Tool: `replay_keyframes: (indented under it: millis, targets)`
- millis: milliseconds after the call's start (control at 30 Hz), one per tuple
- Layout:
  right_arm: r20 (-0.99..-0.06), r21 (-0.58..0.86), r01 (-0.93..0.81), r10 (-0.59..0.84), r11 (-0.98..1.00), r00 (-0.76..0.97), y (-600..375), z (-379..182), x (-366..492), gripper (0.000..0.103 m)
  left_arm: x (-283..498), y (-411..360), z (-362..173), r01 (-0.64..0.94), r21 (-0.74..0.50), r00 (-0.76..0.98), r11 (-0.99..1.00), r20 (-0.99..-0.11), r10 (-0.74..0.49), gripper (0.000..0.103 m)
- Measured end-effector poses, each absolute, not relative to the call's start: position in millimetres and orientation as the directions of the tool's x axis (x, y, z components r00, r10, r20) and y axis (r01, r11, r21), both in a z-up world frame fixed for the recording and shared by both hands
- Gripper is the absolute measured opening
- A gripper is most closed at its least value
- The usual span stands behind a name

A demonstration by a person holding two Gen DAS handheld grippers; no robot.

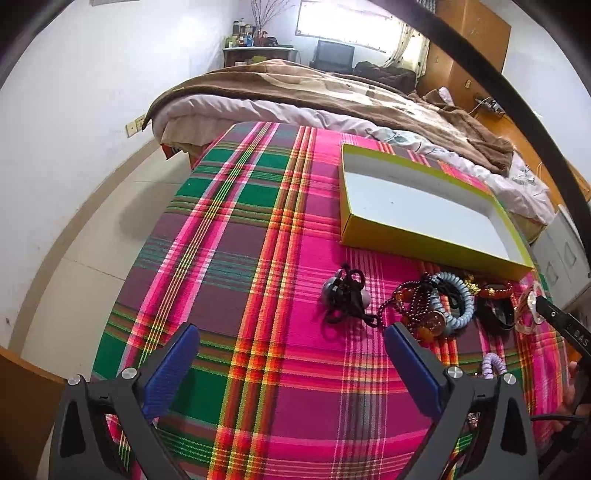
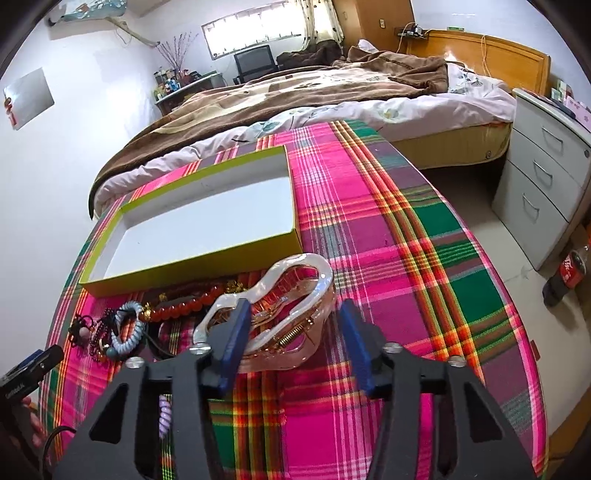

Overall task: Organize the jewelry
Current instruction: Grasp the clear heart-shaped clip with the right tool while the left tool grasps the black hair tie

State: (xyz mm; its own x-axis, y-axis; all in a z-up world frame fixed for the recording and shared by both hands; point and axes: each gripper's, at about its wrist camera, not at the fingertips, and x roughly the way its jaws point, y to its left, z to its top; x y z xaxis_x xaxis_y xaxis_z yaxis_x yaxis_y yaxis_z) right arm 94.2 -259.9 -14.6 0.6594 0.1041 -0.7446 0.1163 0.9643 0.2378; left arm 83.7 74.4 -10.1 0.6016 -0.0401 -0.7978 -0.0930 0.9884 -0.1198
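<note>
Right wrist view takes in a white-walled bedroom: a bed under a brown blanket fills the far side, with a wooden headboard to the right, a grey drawer cabinet beside it, a bright window at the back and a cola bottle on the tiled floor. In front of the bed stands the counter, covered in a pink, green and orange plaid cloth. On it lies a shallow yellow-green box, white inside and open. Along the box's near side sits a cluster of jewelry: a red bead bracelet, a light-blue coil hair tie, a dark bead strand and a black hair tie; a lilac coil tie lies closer in. The clear pink hair claw clip rests at the right end of the cluster, between the fingers of the right gripper; the left blue pad is against it, while whether the right pad touches it I cannot tell. In the left wrist view the left gripper is released, spread wide over bare cloth, left of the cluster.
</note>
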Motion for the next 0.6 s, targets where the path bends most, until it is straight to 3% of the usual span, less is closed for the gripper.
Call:
replay_keyframes:
  millis: [67,133,267,600]
  targets:
    - [-0.741,0.207,0.122,0.074,0.971,0.668,-258.9,-11.7,93.4,0.018,82.4,77.9,-9.5,-0.088,-0.15,0.608,0.985,-0.791,-0.066,0.101]
    - [-0.739,0.201,0.118,0.072,0.972,0.669,-260.2,-10.7,92.5,0.013,82.9,80.9,-10.3,-0.08,-0.177,0.601,0.981,-0.794,-0.094,0.101]
    - [-0.735,0.193,0.117,0.065,0.974,0.675,-265.9,-9.1,87.9,0.012,87.6,84.1,-16.2,-0.065,-0.196,0.565,0.978,-0.816,-0.126,0.095]
    - [-0.726,0.178,0.134,0.038,0.975,0.687,-278.0,-5.4,79.6,0.01,111.8,71.7,-16.5,-0.06,-0.187,0.557,0.981,-0.821,-0.123,0.094]
